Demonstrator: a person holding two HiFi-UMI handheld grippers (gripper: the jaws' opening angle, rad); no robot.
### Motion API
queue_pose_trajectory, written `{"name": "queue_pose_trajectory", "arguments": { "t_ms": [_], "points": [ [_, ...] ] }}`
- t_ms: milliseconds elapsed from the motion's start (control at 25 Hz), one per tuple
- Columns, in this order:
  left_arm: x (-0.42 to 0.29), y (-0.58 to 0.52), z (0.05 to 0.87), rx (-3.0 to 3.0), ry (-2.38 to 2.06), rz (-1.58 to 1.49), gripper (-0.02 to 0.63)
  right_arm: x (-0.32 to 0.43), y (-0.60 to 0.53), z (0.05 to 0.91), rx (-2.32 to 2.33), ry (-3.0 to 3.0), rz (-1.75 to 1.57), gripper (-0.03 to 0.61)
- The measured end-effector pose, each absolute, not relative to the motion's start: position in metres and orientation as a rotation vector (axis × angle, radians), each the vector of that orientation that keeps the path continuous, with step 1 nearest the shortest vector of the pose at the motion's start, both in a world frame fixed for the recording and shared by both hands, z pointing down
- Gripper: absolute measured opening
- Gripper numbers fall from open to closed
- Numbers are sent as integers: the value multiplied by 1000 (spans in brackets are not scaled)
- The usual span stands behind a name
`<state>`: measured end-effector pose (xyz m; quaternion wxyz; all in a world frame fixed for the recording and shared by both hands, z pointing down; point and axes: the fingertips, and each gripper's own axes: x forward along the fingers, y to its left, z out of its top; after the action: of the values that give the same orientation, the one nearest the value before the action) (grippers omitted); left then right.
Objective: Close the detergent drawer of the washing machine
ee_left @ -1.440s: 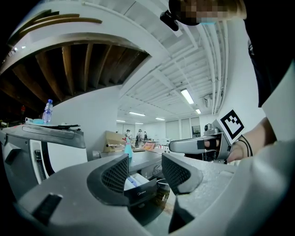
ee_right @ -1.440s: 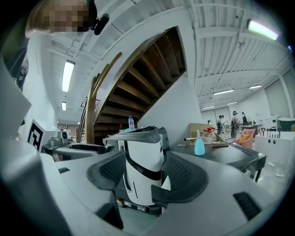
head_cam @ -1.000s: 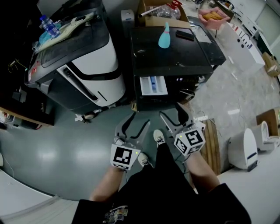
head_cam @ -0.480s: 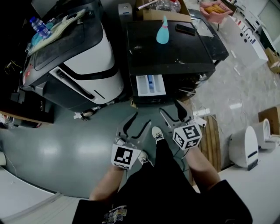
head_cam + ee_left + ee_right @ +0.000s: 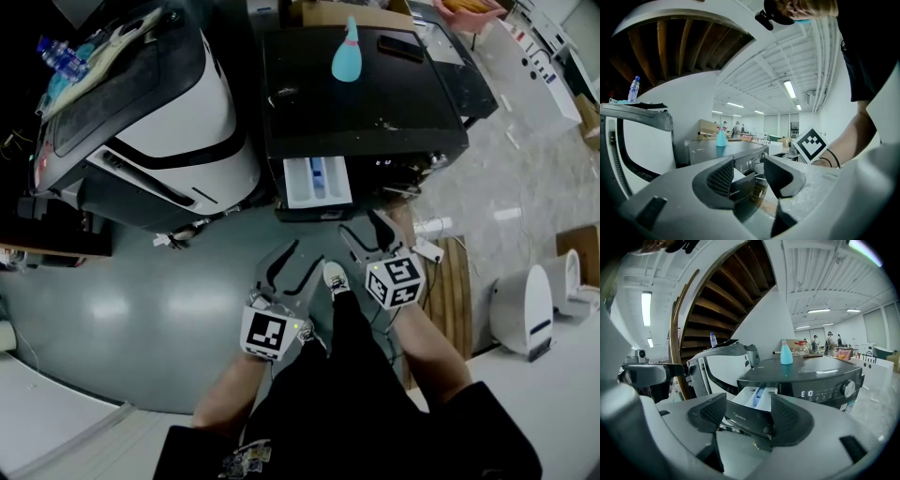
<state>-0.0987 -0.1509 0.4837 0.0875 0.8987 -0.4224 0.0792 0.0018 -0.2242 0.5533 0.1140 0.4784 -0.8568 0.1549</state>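
Both grippers have drawn nearer the washing machine point(image 5: 366, 103) since a second ago, the right more than the left, and both pairs of fingers have just been closing a little. On the left gripper point(image 5: 305, 255) the fingers point(image 5: 719, 180) stand wide apart and grip nothing. On the right gripper point(image 5: 361, 225) the fingers point(image 5: 790, 418) gape the same way, empty.

I see the detergent drawer point(image 5: 317, 181) pulled out of the machine's front, just ahead of the right gripper's tips and apart from them. The left gripper sits farther off. Only open air lies between fingers and drawer. A shoe point(image 5: 336, 278) on the person's foot shows between the two grippers.

Left of the washer is a white-and-black machine point(image 5: 178, 122) with a water bottle point(image 5: 54, 54) among the things on its top. On the washer's lid stand a teal spray bottle point(image 5: 346, 54) and a dark flat object point(image 5: 397, 47).

Only the right gripper view gives me the lit display point(image 5: 807, 393) and the knob point(image 5: 848, 388). The left gripper view alone shows the right gripper's marker cube point(image 5: 809, 145). The drawer's white compartments hold a blue insert point(image 5: 759, 392); whether there is detergent in them I cannot tell.
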Motion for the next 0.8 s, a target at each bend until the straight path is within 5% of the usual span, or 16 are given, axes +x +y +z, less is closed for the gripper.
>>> {"name": "queue_pose_trajectory", "arguments": {
  "t_ms": [800],
  "points": [
    [-93, -188, 536, 2581, -1213, 284, 107, 12, -261, 640, 1418, -2374, 663, 187]
  ]
}}
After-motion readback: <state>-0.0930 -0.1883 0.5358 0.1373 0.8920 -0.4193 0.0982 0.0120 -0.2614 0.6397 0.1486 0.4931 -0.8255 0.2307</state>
